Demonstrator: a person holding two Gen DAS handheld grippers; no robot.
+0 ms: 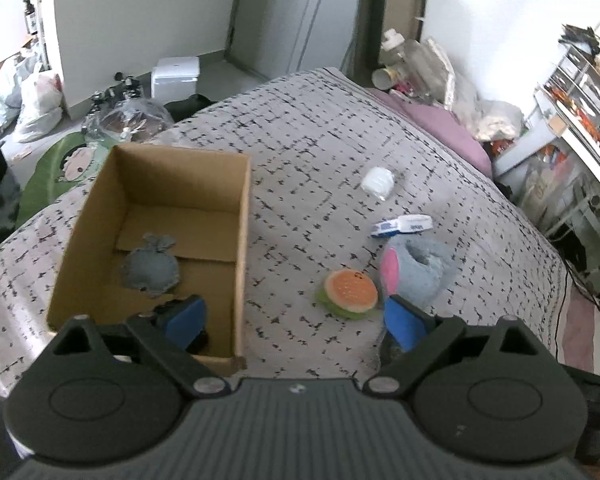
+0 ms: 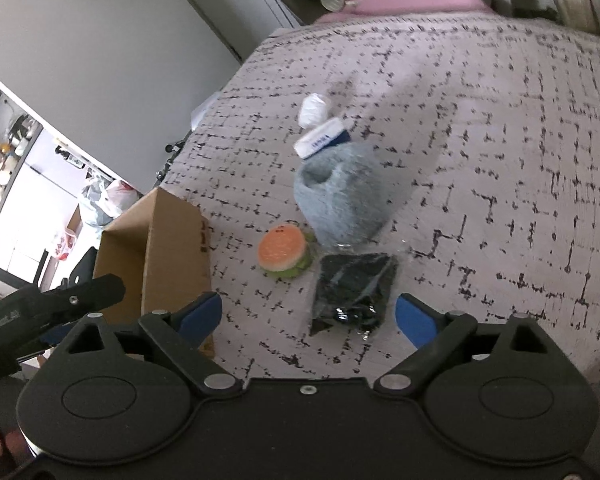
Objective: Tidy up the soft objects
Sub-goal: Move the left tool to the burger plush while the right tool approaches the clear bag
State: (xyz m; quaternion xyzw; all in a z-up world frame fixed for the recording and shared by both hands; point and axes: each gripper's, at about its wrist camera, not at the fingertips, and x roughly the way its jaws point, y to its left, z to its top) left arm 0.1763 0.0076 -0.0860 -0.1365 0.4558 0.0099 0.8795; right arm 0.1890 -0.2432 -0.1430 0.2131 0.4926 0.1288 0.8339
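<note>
Burger toy (image 1: 352, 292) lies on the bedspread (image 1: 320, 160), touching the blue plush slipper (image 1: 418, 264) at its 3 o'clock; the cardboard box (image 1: 242, 240) at 9 o'clock holds a grey felt toy (image 1: 152, 270). Left gripper (image 1: 296, 320) and right gripper (image 2: 308, 316) both hang spread wide, holding nothing.

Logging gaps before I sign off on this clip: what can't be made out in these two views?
- Left wrist view: the black packet is almost wholly hidden behind the left hand-held gripper; it shows only in the right wrist view.
- Right wrist view: the cardboard box interior is hidden by its own wall, so the grey felt toy is unseen there.
- Both views: print on the blue-and-white packet is too blurred to read.
</note>
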